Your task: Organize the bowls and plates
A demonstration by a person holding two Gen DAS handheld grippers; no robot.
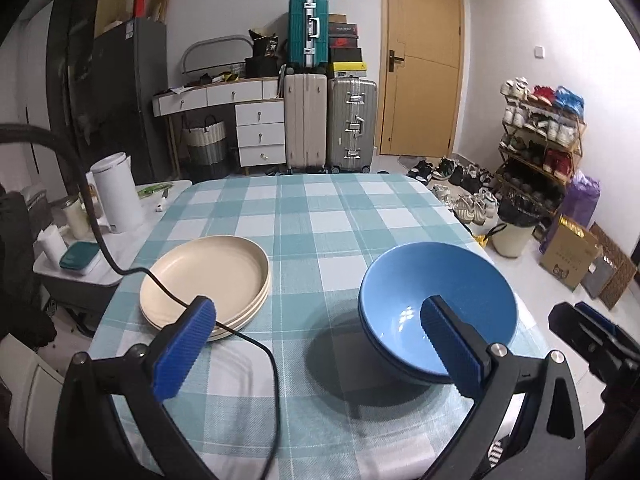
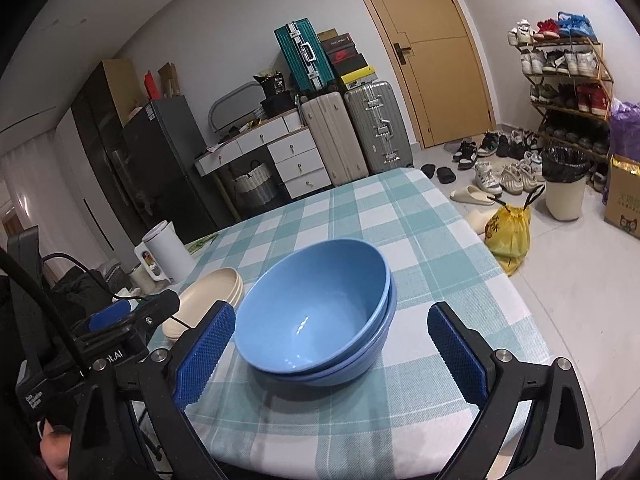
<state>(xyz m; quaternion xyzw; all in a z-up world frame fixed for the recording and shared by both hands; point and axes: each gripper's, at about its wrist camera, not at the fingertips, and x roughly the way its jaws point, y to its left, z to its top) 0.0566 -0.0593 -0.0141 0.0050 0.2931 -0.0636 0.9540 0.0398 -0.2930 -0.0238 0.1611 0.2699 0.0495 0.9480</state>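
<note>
Two blue bowls point(image 1: 460, 280) sit nested on the checked tablecloth at the right; they also show in the right wrist view point(image 2: 320, 300). A stack of cream plates point(image 1: 216, 276) lies at the left, also seen in the right wrist view point(image 2: 212, 288). My left gripper point(image 1: 316, 336) is open and empty above the near table, between plates and bowls. My right gripper point(image 2: 332, 344) is open and empty, its fingers either side of the bowls, short of them. The right gripper also shows in the left wrist view point(image 1: 588, 328).
The table point(image 1: 320, 208) carries a teal checked cloth. A black cable point(image 1: 256, 344) crosses the plates and cloth. A white kettle point(image 1: 116, 196) and small items stand on a side table at left. Suitcases, drawers, a shoe rack and a bin lie beyond.
</note>
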